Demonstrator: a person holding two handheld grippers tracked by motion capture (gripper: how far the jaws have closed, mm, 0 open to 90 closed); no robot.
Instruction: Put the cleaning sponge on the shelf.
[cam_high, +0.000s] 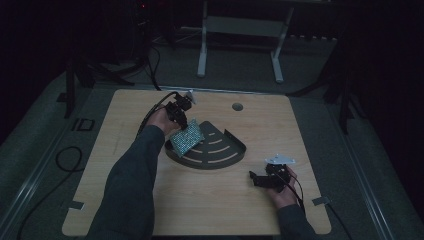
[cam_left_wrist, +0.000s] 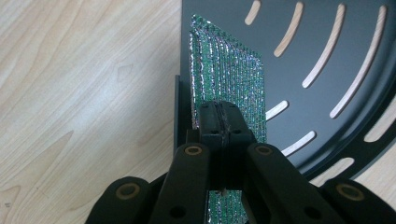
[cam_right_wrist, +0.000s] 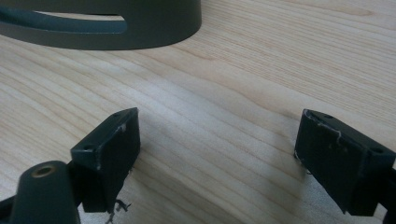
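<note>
Pinching the green circuit board (cam_left_wrist: 229, 79) edge-on in my left gripper (cam_left_wrist: 219, 123) over the slotted tray (cam_high: 227, 150), I judge lowering comes next, my right gripper (cam_right_wrist: 215, 154) spread idle.

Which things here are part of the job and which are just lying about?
In the job:
board, clamped in left gripper
slotted tray under it
right gripper, open over the table

Lying about:
white stand on the floor
floor cable
</note>
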